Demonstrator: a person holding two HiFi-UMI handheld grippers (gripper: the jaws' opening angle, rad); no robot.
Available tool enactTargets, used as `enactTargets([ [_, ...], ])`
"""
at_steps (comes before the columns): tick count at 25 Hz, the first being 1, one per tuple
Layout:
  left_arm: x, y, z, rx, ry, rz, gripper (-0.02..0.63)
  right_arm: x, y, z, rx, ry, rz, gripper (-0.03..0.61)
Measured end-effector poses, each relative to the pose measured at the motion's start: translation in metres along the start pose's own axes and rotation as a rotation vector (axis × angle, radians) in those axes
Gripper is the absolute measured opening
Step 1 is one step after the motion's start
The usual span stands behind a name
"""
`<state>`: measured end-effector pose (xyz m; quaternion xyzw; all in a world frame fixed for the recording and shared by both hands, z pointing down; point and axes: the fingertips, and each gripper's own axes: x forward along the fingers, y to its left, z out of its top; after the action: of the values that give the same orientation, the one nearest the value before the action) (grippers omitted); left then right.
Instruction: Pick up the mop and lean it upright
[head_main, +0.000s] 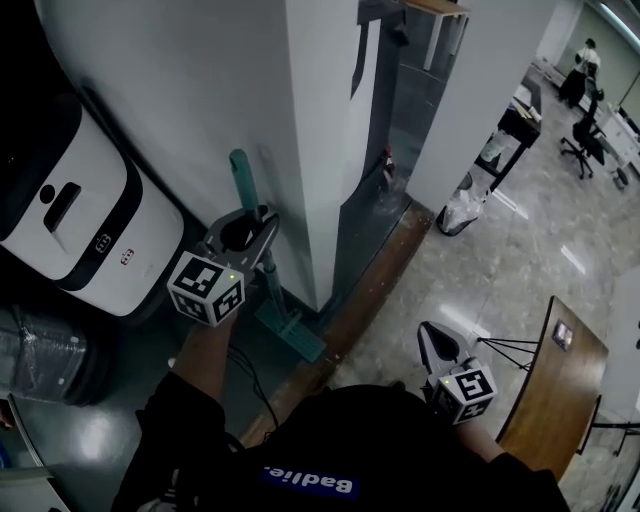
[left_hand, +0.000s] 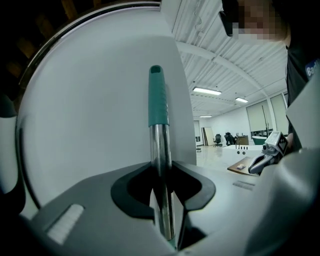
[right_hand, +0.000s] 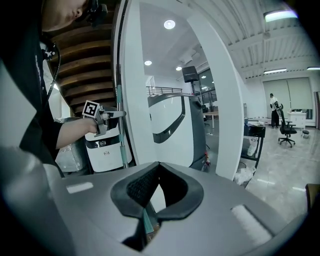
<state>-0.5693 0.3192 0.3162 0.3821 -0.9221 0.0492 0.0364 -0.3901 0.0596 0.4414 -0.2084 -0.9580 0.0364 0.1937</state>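
my left tongs (left_hand: 163, 200) clamped on the mop (left_hand: 155, 100) pole, mop standing upright right by the white pillar (head_main: 190, 100), bottom on the floor (head_main: 480, 270), my right tongs (right_hand: 149, 212) closed and empty, well apart

The white square pillar (head_main: 215, 110) stands close behind the chrome-shafted mop with the teal grip (left_hand: 161, 145), so nothing passes on that side; the white box-shaped machine with black trim (head_main: 70, 215) walls off the left, with a clear plastic-wrapped roll (head_main: 40, 355) on the dark floor (head_main: 120, 410) below it; a large white-and-black floor machine (head_main: 365, 130) fills the recess right of the pillar; the pale polished floor (head_main: 480, 280) lies open farther right, bounded by a brown wooden table (head_main: 555, 390).
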Motion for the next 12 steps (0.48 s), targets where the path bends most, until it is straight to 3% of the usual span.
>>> enactTargets([
  [12, 0.008, -0.003, -0.004, 0.065, 0.025, 0.079, 0.156, -0.008, -0.013, -0.002, -0.006, -0.004, -0.002, 0.006],
])
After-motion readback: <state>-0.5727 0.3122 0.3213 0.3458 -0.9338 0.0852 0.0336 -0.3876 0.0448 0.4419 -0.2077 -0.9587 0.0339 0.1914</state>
